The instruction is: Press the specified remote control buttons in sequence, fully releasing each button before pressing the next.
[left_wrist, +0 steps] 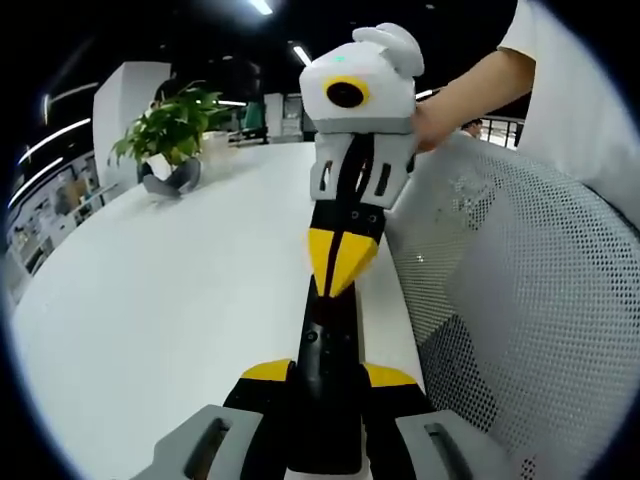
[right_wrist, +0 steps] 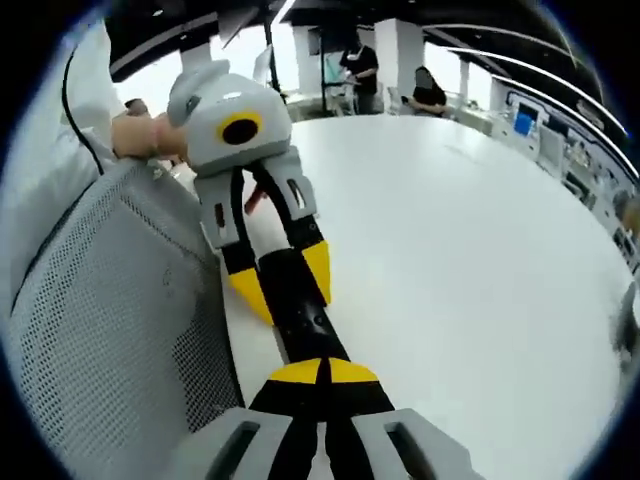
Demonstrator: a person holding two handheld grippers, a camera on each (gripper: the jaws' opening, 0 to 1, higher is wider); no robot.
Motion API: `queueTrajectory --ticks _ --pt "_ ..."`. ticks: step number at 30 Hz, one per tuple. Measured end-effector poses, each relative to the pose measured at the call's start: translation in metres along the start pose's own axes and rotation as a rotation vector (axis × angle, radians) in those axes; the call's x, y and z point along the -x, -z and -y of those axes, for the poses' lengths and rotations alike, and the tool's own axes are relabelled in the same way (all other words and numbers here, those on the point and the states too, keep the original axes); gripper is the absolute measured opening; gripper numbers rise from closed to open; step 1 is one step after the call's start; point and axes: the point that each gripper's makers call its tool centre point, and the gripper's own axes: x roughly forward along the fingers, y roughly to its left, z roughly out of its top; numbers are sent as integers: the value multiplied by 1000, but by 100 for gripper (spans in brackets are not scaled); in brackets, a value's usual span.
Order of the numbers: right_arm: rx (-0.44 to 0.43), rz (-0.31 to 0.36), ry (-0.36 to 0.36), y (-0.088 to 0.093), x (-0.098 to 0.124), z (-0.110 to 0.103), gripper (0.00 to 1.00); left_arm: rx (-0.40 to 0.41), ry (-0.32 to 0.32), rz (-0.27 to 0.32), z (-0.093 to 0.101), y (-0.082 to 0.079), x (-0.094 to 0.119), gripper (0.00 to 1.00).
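Black remote control (left_wrist: 325,385) clamped end-on by the left gripper (left_wrist: 325,440); right gripper (right_wrist: 322,372), jaws closed, presses its tip down. Risk: the tip may slide between neighbouring buttons.

Open-plan office. Indicators: a large white rounded desk (left_wrist: 180,290), a white mesh-backed office chair (left_wrist: 520,300), a green potted plant in a grey pot (left_wrist: 170,135), linear ceiling strip lights (left_wrist: 300,52) — and seated people (right_wrist: 428,92) at distant workstations.
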Motion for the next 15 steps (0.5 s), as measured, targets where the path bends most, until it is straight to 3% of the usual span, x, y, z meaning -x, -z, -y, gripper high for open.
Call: queueTrajectory --ticks 2,4,10,13,15 --pt "-35 18 -4 0 1 0 0 4 1 2 0 0 0 25" --pt "-10 9 3 0 0 -2 0 4 0 3 0 0 0 25" --pt "226 -127 -2 -1 -3 -5 0 7 2 6 0 0 0 25" --pt "301 -155 -16 -7 -6 -7 0 7 1 5 0 0 0 25" --pt "364 -224 -20 -3 -9 -6 0 7 2 6 0 0 0 25"
